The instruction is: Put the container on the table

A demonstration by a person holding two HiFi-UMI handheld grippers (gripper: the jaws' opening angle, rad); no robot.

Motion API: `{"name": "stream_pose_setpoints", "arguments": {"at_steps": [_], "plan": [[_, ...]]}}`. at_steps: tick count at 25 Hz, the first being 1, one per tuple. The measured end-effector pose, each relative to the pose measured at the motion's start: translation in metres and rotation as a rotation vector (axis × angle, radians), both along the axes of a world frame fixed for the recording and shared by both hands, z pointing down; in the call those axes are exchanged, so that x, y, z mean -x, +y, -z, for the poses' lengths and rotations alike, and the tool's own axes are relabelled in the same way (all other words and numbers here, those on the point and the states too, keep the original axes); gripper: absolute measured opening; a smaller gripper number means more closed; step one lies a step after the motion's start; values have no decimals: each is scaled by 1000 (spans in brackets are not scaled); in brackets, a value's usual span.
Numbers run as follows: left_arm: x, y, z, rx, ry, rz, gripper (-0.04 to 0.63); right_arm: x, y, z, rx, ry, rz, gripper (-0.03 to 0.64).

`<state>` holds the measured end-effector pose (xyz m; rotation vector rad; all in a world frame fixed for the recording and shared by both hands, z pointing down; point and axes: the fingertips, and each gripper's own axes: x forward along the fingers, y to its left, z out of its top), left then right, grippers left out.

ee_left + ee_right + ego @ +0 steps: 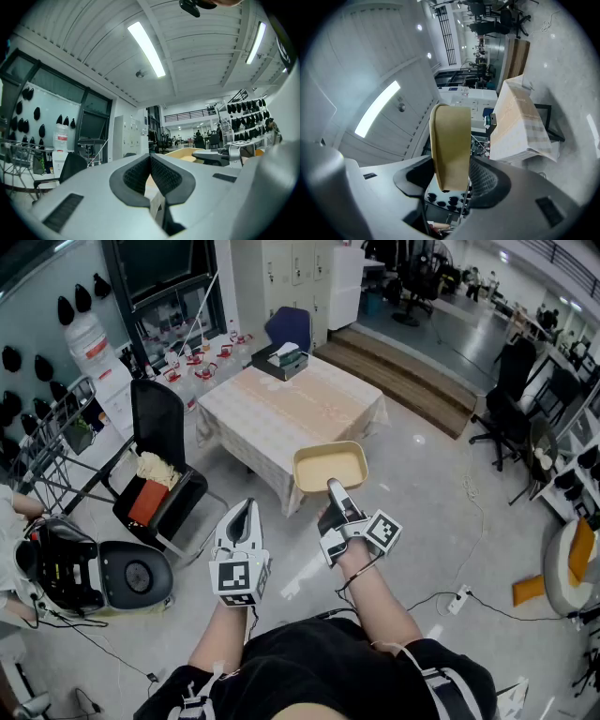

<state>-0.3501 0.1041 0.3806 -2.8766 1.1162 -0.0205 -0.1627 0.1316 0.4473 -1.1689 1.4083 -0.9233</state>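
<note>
A shallow tan container (pixel 328 468) hangs in the air over the floor, just in front of the near corner of the cloth-covered table (pixel 281 413). My right gripper (pixel 334 489) is shut on its near rim. In the right gripper view the container (pixel 450 140) stands on edge between the jaws of that gripper (pixel 452 180), with the table (pixel 520 122) beyond it. My left gripper (pixel 246 510) floats to the left of the container, shut and empty. In the left gripper view its pads (pixel 161 176) meet, and the container (pixel 187 153) shows to the right.
A dark open box (pixel 281 360) sits at the table's far end. A black chair (pixel 159 474) holding orange and pale items stands left of the table. A round appliance (pixel 98 573) lies on the floor at the left. Wooden steps (pixel 403 371) and office chairs (pixel 506 409) are to the right.
</note>
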Motion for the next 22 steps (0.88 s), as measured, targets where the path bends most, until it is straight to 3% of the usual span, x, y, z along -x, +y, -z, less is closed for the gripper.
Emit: {"name": "stream_pose_setpoints", "arguments": {"at_steps": [10,22], "plan": [[-15,15,-5,25,-5,20,12,-21,21,0,-28,-41,-14,247],[-57,56,-15,-1,-8,70,12,-66,56,-15,-35,-31,21,247]]}}
